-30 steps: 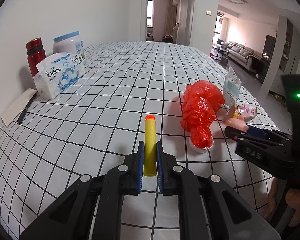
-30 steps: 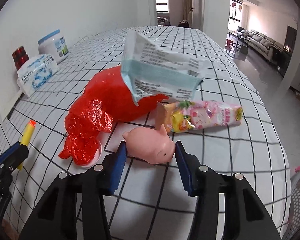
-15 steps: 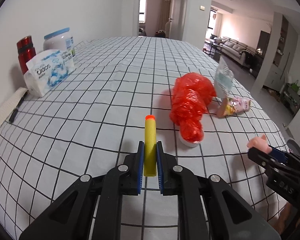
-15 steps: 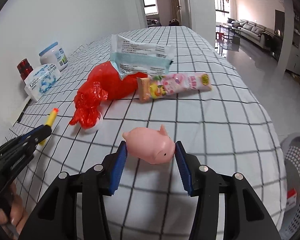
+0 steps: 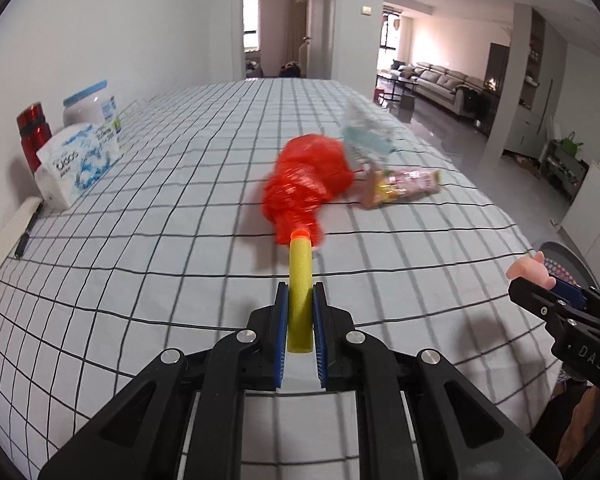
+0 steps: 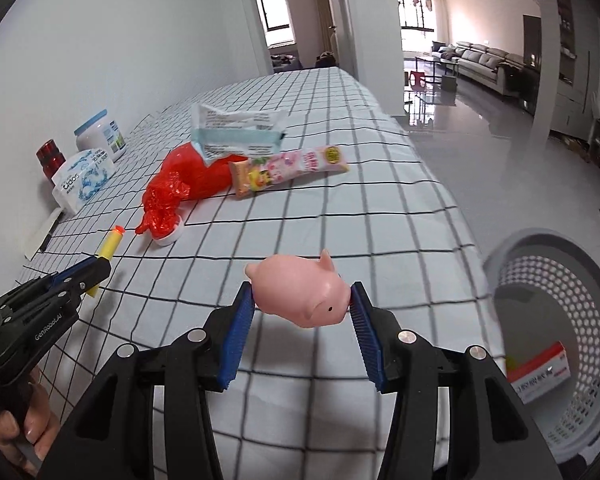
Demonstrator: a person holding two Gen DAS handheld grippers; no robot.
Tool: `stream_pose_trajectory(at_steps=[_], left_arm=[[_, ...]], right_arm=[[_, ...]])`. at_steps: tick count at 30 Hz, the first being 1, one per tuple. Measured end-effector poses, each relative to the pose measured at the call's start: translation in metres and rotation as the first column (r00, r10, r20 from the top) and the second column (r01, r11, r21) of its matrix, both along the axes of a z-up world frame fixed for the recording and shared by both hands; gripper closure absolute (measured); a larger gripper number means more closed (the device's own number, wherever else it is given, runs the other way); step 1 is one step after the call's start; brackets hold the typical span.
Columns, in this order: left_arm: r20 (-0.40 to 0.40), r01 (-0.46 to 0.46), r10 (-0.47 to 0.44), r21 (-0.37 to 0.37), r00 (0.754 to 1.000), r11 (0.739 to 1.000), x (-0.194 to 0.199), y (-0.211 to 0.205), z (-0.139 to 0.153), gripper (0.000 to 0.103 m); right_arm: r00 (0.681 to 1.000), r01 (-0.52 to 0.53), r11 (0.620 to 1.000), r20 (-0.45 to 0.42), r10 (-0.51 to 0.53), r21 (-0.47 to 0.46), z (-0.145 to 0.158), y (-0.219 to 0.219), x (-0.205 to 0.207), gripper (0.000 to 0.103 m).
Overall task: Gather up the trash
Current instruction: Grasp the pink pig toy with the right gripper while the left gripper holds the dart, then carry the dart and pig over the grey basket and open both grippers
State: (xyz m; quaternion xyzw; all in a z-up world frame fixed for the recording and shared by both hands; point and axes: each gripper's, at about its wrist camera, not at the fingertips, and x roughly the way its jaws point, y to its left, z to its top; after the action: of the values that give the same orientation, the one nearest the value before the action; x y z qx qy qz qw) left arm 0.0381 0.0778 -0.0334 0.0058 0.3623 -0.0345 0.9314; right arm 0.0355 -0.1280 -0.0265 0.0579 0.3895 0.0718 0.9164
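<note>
Both grippers are loaded and up off the checked white tablecloth (image 6: 340, 216). The left gripper (image 5: 300, 312) pinches a yellow foam dart with an orange tip (image 5: 299, 280); its blue pads are nearly together, clamped on the lower half of the shaft. The dart's long axis runs straight out along the fingers, orange tip fwd and away from the camera, blunt tail sitting back between the pads. Held that way it can't swing, and judging by the pose it should drop tail-first when released.

The right gripper (image 6: 302, 308) has its jaws about half spread, pressing either side of a pink rubber toy pig (image 6: 300, 294). The pig lies crosswise btwn the pads: snout down toward the right pad, rump at the left pad, ear poking up. Its long axis runs pad to pad, so the squeeze goes along its length, probably why it sits steady.

Off the table's right edge stands a grey perforated plastic basket (image 6: 560, 280), w/ a red-and-white carton (image 6: 538, 372) already inside. The pig hangs near the table edge, beside the basket, not yet over its mouth. The dart is further left, over the cloth.

Left on the table: 1 crumpled red plastic bag (image 6: 180, 188), 1 white-and-teal pouch (image 6: 236, 132), 1 pink snack wrapper (image 6: 288, 168). Looks like more trash to fetch.
</note>
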Motion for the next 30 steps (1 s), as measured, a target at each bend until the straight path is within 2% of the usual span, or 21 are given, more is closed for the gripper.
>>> stream_pose_trajectory(at_steps=[6, 16, 23, 30], left_arm=[[0.038, 0.067, -0.067, -0.001, 0.997, 0.998, -0.016, -0.037, 0.014, 0.091], [0.027, 0.186, -0.186, -0.01, 0.982, 0.983, -0.034, -0.101, 0.013, 0.091], [0.014, 0.294, -0.294, -0.009, 0.956, 0.956, -0.039, -0.145, 0.012, 0.091], [0.015, 0.392, -0.392, -0.009, 0.92, 0.92, -0.036, -0.191, 0.011, 0.091]], right_arm=[[0.999, 0.047, 0.999, 0.024, -0.047, 0.012, 0.009, -0.029, -0.021, 0.056], [0.987, 0.155, 0.988, 0.046, -0.156, 0.021, 0.011, -0.082, -0.053, 0.056], [0.969, 0.246, 0.969, 0.029, -0.247, 0.032, 0.0, -0.124, -0.068, 0.056], [0.933, 0.36, 0.933, 0.03, -0.36, 0.003, -0.009, -0.168, -0.086, 0.056]])
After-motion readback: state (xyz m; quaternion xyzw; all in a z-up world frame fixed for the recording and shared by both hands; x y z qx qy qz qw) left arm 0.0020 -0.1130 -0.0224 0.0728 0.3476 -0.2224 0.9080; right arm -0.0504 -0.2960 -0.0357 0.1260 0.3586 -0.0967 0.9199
